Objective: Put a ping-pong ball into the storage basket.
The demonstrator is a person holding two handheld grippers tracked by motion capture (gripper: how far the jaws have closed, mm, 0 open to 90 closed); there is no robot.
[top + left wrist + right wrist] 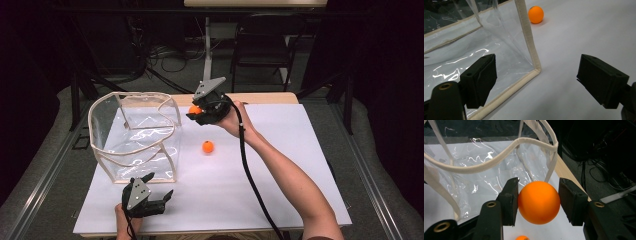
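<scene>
1. The counter [280, 200] carries a white rectangular sheet that covers nearly all of its top; a strip of pale wood shows along the far edge.
2. A clear plastic box-shaped bag with cream fabric trim [135, 135] stands upright and open-topped on the left half of the counter, closer to the far edge. Its near bottom corner shows just ahead of the left jaws in the left gripper view [534, 68].
3. The right hand-held gripper [197, 112] is held above the counter's far edge, just right of the bag's rim, with the person's forearm stretching back to the near right corner. Its jaws are clamped on an orange round ball [539, 202], one pad pressed to each side.
4. The left hand-held gripper [160, 192] sits low near the counter's near left corner, just in front of the bag. Its jaws stand wide apart with nothing between them.
5. A second orange round ball [208, 146] rests on the white sheet near the counter's middle, right of the bag and apart from it.
</scene>
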